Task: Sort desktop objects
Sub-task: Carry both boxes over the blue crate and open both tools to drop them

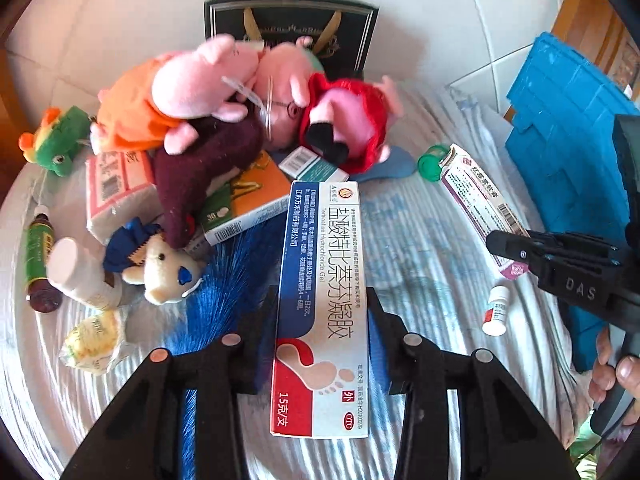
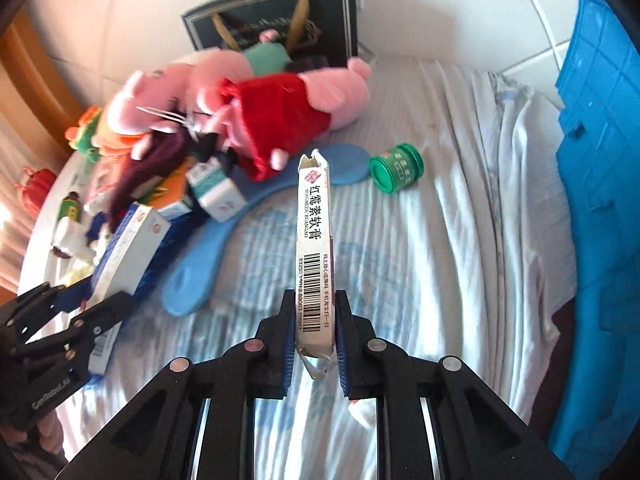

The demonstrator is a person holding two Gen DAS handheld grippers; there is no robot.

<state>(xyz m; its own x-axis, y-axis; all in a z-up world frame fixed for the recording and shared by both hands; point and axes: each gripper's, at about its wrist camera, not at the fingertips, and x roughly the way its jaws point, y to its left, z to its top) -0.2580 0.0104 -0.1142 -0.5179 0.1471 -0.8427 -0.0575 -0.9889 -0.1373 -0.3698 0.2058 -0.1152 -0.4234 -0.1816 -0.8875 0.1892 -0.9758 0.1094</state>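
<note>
Evidently both hands are lifting medicine clear of the toy pile [image 1: 224,96] for sorting: the left gripper [image 1: 322,320] is clamping the foot-gel box [image 1: 320,300] lengthwise, while the right gripper [image 2: 312,332] is squeezing shut on the ointment box [image 2: 314,248], above the striped cloth [image 2: 440,240].

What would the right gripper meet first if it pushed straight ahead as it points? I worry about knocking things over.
Probably the blue flat plush beyond the carton it grips, then the red-dressed pig; depth is unclear.
</note>
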